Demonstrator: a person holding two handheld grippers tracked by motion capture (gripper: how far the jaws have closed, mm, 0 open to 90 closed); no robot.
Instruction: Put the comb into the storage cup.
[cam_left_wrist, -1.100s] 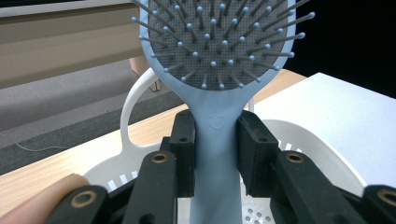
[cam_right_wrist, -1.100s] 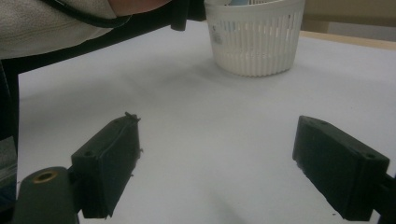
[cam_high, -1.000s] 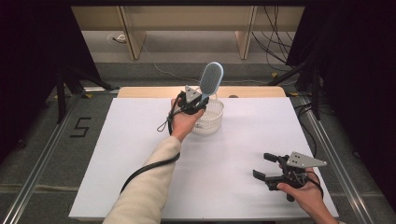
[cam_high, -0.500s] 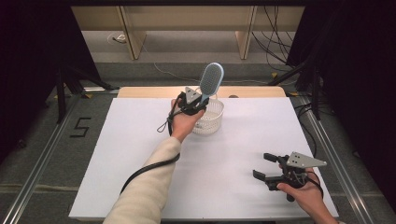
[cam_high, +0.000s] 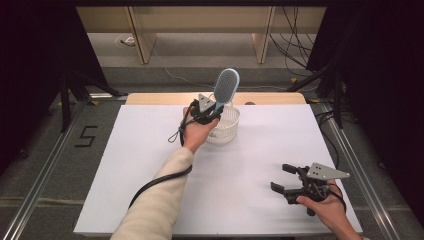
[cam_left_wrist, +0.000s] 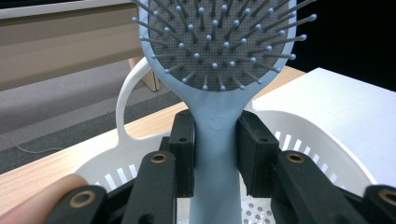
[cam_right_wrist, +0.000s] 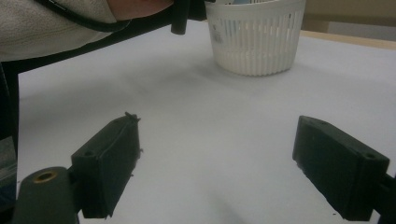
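Observation:
A light blue hairbrush stands upright over a white slotted basket at the back of the table. My left gripper is shut on the brush's handle, both pads pressing its sides, with the bristled head rising above the jaws. The handle's lower end dips inside the basket. My right gripper rests near the table's front right, open, with nothing but bare white surface between its jaws. The basket stands farther off in the right gripper view.
The white table top spreads under both hands, with a wooden strip along its far edge. A black cable trails from the left gripper along the sleeve. Metal rails run beside the table, and shelving stands behind.

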